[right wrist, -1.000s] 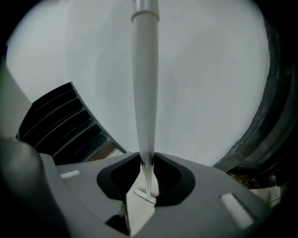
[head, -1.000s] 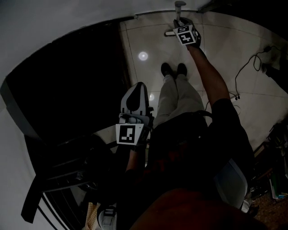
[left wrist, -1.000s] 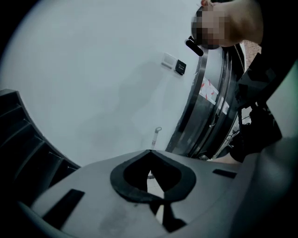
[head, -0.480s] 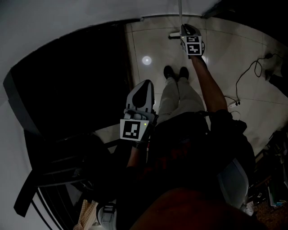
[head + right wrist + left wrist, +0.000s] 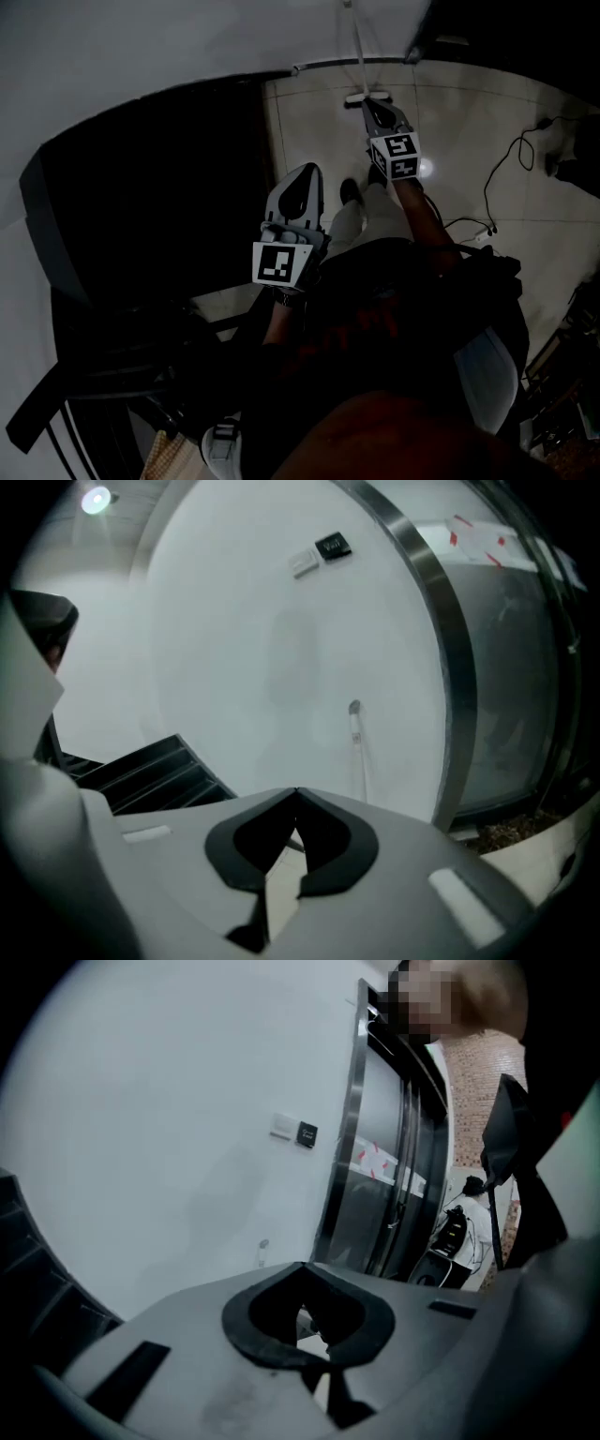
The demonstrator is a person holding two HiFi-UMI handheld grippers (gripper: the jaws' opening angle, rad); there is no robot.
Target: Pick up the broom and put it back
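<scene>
Toppling is the risk. Grey left gripper [image 5: 302,172]: jaws together, empty. Thin pale-handled broom [image 5: 356,52] leans unheld on the white wall [image 5: 141,56], head at the far edge of the tiled floor [image 5: 469,122]. Grey right gripper [image 5: 372,105], jaws just closed on nothing, hovers near enough to knock it.

No legible text anywhere (the small wall plate [image 5: 307,1133] too dim for reading)
</scene>
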